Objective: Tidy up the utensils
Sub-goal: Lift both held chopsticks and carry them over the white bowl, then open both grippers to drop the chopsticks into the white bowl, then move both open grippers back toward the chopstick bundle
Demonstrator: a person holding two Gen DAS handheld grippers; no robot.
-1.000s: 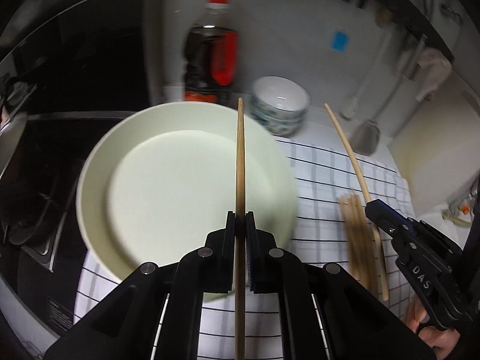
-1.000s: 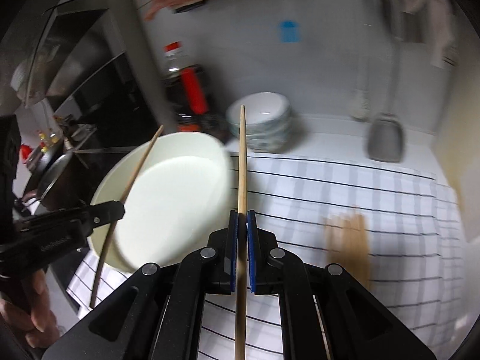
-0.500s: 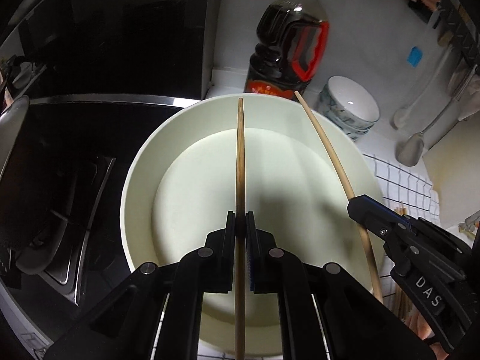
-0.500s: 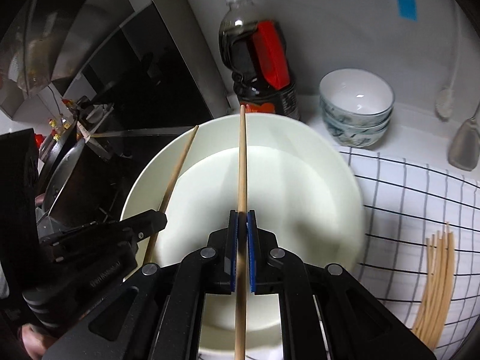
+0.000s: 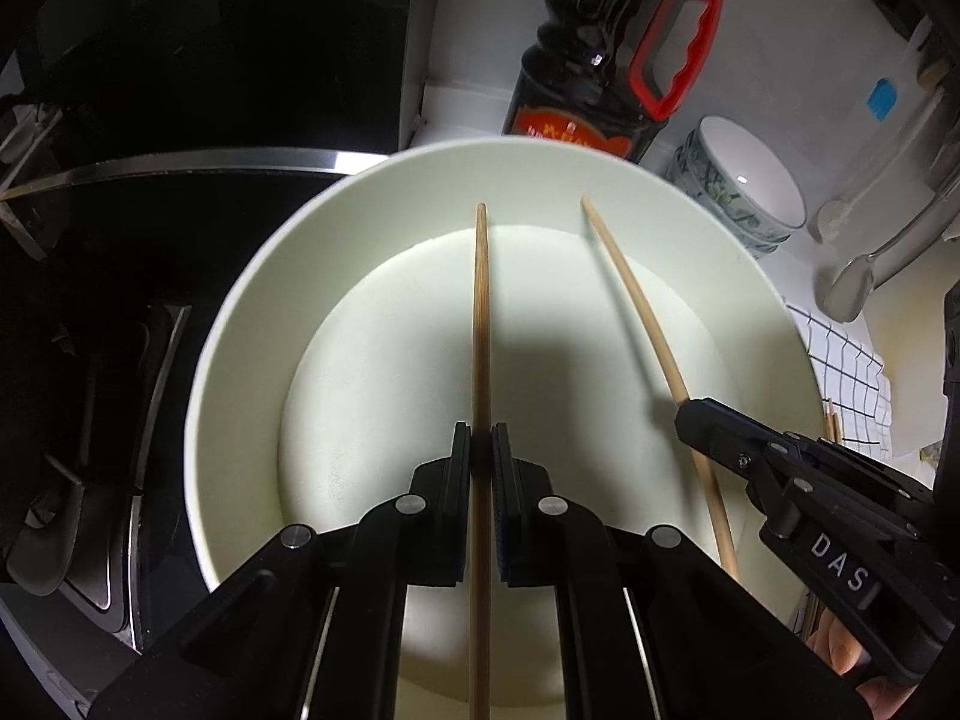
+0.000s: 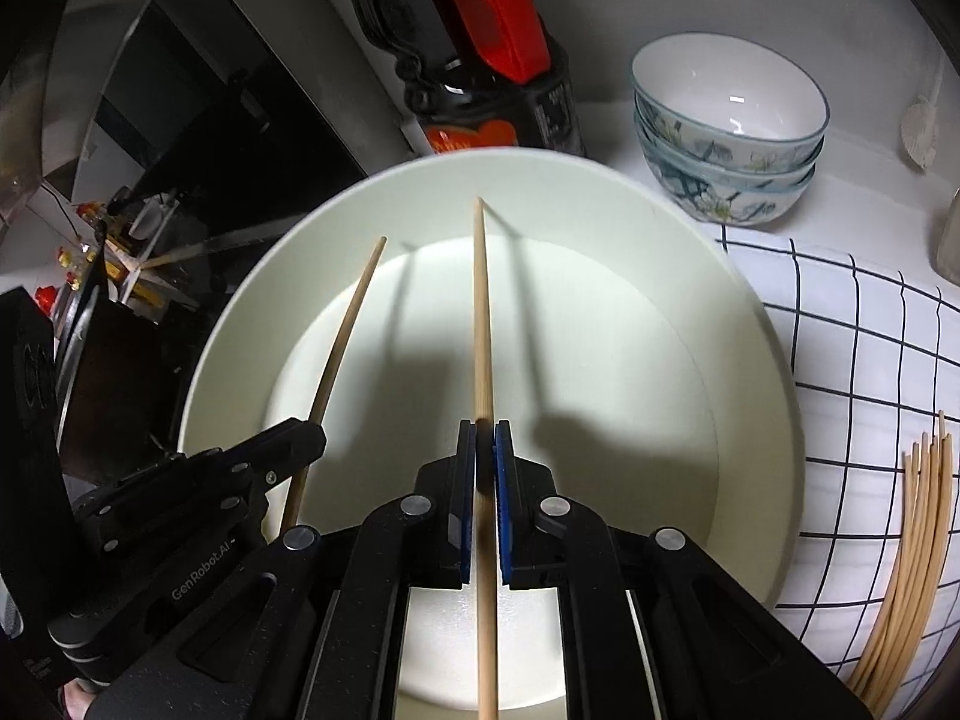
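Observation:
My left gripper (image 5: 480, 450) is shut on a wooden chopstick (image 5: 481, 312) that points forward over a large white plate (image 5: 252, 312). My right gripper (image 6: 485, 450) is shut on a second wooden chopstick (image 6: 482, 312) over the same plate (image 6: 750, 348). Each view shows the other gripper: the right one (image 5: 690, 414) with its chopstick (image 5: 636, 306) at the right, the left one (image 6: 312, 435) with its chopstick (image 6: 348, 330) at the left. Both chopsticks hang side by side above the plate. A bundle of loose chopsticks (image 6: 912, 540) lies on the checked cloth to the right.
A dark sauce bottle (image 6: 480, 60) with a red handle stands behind the plate. Stacked patterned bowls (image 6: 729, 132) sit at the back right. A black stove (image 5: 120, 240) lies left of the plate. Spoons (image 5: 852, 288) hang on the right wall. The checked cloth (image 6: 852, 360) covers the counter.
Both grippers have moved left and closer with their chopsticks, from over the checked cloth to over the white plate. The two chopsticks now hang nearer each other and lower.

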